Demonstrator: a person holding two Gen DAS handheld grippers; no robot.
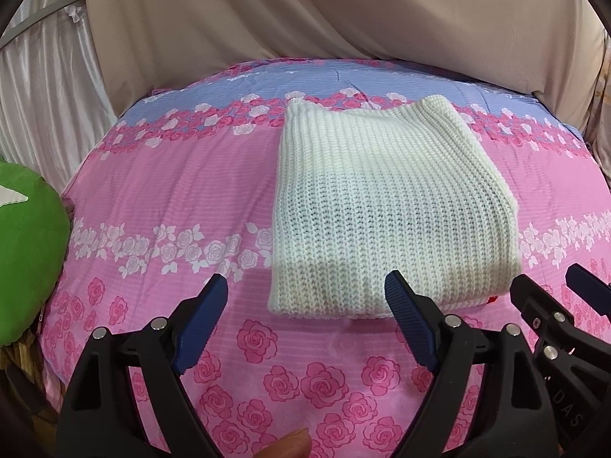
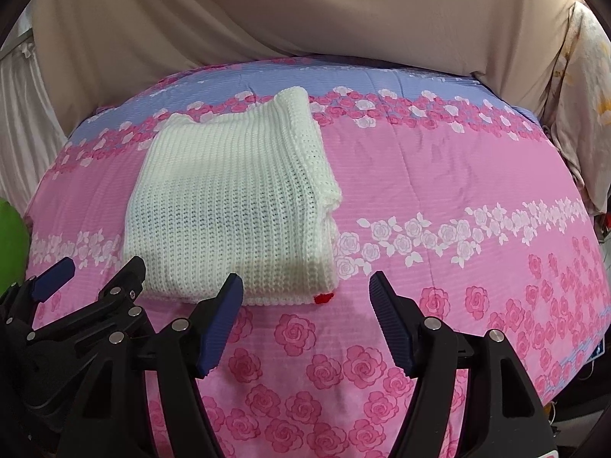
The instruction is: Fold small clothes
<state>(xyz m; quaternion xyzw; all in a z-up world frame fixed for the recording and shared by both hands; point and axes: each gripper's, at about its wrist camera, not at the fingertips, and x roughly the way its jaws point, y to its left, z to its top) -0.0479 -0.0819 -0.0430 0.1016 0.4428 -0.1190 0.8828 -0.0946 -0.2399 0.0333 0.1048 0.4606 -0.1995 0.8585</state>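
A cream knitted garment (image 1: 385, 206) lies folded into a thick rectangle on the pink floral bedspread (image 1: 172, 191); it also shows in the right wrist view (image 2: 236, 210), with a small red bit (image 2: 324, 297) at its near right corner. My left gripper (image 1: 305, 297) is open and empty, just in front of the garment's near left corner. My right gripper (image 2: 305, 297) is open and empty, in front of the near right corner. Each gripper shows at the edge of the other's view: the right one (image 1: 550, 294), the left one (image 2: 95, 278).
A beige sheet (image 1: 343, 19) hangs behind the bed. A green cushion (image 1: 26, 252) lies at the left edge. White curtains (image 1: 49, 95) hang at the far left. A floral cloth (image 2: 584, 95) hangs at the far right. The bedspread (image 2: 458, 191) stretches to the right of the garment.
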